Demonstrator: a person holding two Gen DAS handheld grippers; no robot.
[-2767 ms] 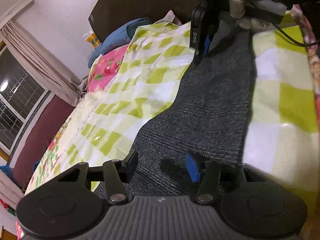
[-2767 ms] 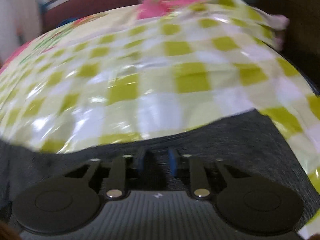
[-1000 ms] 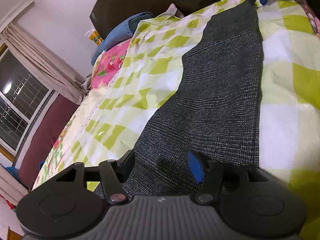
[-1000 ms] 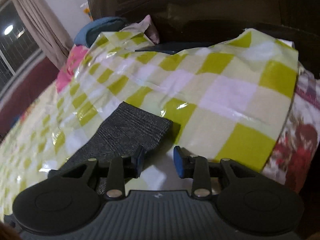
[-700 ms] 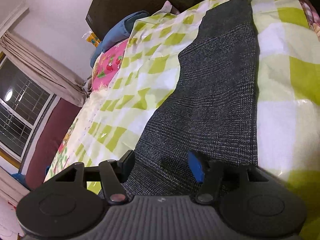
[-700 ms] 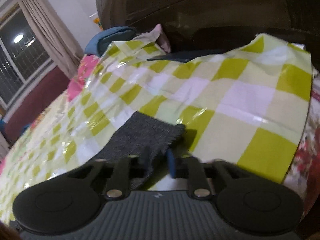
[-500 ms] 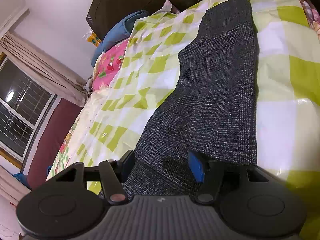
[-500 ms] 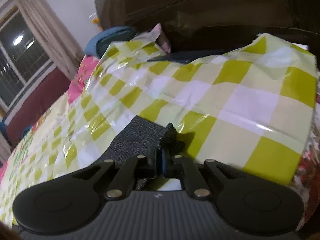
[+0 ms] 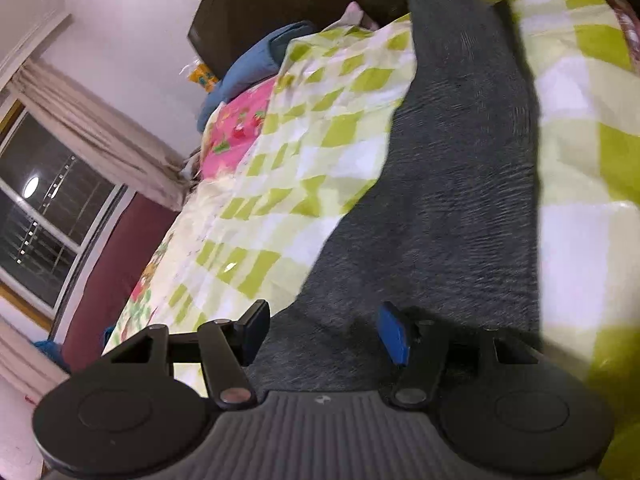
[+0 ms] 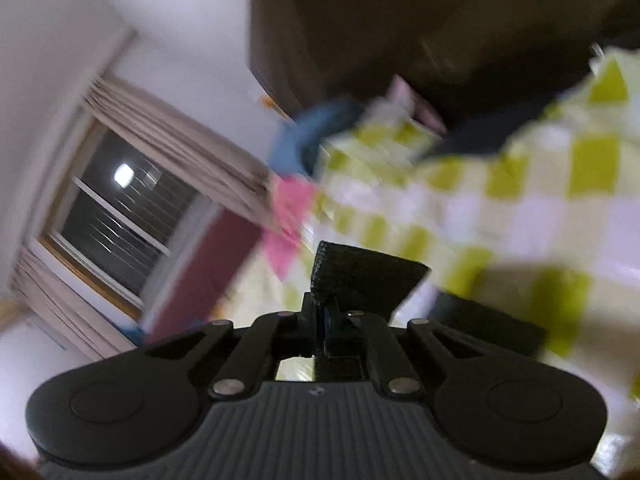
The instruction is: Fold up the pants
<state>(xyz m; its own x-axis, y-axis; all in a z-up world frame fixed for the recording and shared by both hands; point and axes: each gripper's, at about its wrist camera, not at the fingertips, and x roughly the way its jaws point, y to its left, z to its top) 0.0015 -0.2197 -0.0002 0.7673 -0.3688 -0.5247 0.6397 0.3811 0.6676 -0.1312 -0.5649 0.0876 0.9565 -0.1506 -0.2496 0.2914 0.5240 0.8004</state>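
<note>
Dark grey pants (image 9: 440, 200) lie lengthwise on a bed sheet (image 9: 320, 160) of green and white checks. My left gripper (image 9: 324, 332) hovers open over their near end, the cloth lying under and between its fingers with no pad pressing on it. At the far end the pants leg rises off the sheet toward the top of the left wrist view. My right gripper (image 10: 324, 320) is shut on that end, and a flap of the pants (image 10: 360, 276) sticks up past its fingertips. The right wrist view is blurred and tilted.
A dark wooden headboard (image 9: 280, 0) stands behind the bed. A blue pillow (image 9: 256, 68) and a pink flowered cloth (image 9: 236, 128) lie at the head end on the left. A window (image 9: 48, 216) with beige curtains and a maroon panel (image 9: 104, 280) line the left side.
My right gripper has shut on the end of the pants leg and lifted it while tilting. In the left wrist view the far end has risen off the sheet. The left gripper stayed put.
</note>
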